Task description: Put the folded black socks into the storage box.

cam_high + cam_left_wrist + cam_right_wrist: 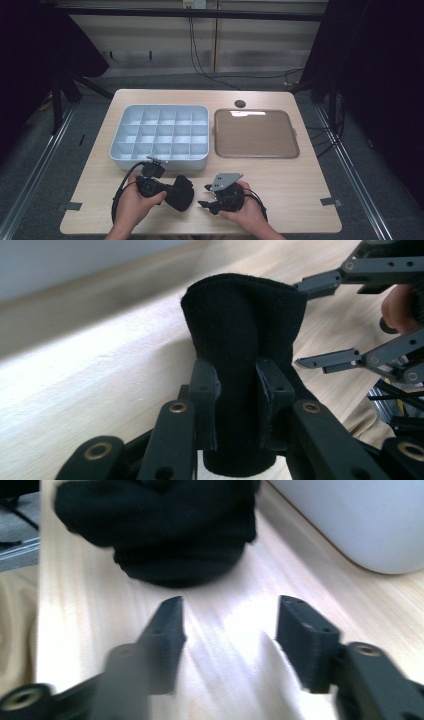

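Note:
A black cloth piece (181,192), like a sock or small pouch, rests on the wooden table near its front edge. My left gripper (167,190) is shut on it; in the left gripper view its pads (204,390) pinch the black cloth (240,340) from both sides. My right gripper (206,196) is just right of the cloth, open, pointing at it. In the right gripper view the open fingertips (167,625) stand apart over bare wood, with the cloth (165,525) a short way ahead. The right gripper's open fingers (330,359) also show in the left gripper view.
A grey compartment tray (160,156) with several empty cells sits behind the grippers at the left. A brown flat tray (256,150) lies to its right. A round cable hole (240,103) is at the back. Bare wood lies to the right of the hands.

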A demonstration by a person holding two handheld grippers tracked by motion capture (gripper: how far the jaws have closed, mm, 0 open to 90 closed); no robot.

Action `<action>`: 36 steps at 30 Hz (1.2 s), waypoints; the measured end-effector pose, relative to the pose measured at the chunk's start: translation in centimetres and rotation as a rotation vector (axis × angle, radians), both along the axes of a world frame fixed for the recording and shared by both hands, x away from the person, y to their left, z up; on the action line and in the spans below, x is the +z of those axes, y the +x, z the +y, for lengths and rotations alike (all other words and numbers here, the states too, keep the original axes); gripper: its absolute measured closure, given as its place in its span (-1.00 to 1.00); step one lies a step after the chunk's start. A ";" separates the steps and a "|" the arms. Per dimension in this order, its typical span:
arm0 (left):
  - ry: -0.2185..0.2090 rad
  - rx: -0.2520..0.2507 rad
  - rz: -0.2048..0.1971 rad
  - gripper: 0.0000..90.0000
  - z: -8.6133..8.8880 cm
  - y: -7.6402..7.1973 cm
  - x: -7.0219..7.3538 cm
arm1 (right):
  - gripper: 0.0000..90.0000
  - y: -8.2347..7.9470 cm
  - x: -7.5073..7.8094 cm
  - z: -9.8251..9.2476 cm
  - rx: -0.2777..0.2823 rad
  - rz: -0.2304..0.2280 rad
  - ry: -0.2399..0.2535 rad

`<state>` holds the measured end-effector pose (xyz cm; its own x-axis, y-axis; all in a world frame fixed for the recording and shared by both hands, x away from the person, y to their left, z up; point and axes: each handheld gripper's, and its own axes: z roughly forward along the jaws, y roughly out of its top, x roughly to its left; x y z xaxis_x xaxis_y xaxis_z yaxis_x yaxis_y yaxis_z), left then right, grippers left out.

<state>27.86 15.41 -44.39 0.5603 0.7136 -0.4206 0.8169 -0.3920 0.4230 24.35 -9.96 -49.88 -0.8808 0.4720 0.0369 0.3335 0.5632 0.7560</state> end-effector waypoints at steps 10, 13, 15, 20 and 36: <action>0.016 0.019 -0.019 0.62 2.0 0.6 1.7 | -0.48 0.4 -0.7 -0.1 -0.026 -0.027 -0.043; 0.004 0.034 -0.013 0.62 2.6 0.7 2.1 | -0.55 0.4 -0.9 0.0 -0.027 -0.022 -0.044; 0.011 0.038 -0.016 0.62 3.1 0.8 2.4 | -0.61 0.5 -1.0 0.1 -0.035 -0.003 -0.045; 0.015 0.048 -0.006 0.61 4.0 1.0 3.0 | -0.70 0.6 -1.1 0.0 -0.016 0.018 -0.041; 0.025 0.065 0.011 0.61 5.3 2.1 5.0 | -0.71 0.6 -1.1 0.0 -0.019 0.017 -0.042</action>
<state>29.94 20.69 -39.35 0.5078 0.7586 -0.4082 0.8455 -0.3480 0.4051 24.95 -10.00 -51.02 -0.8710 0.4903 0.0316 0.3572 0.5879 0.7258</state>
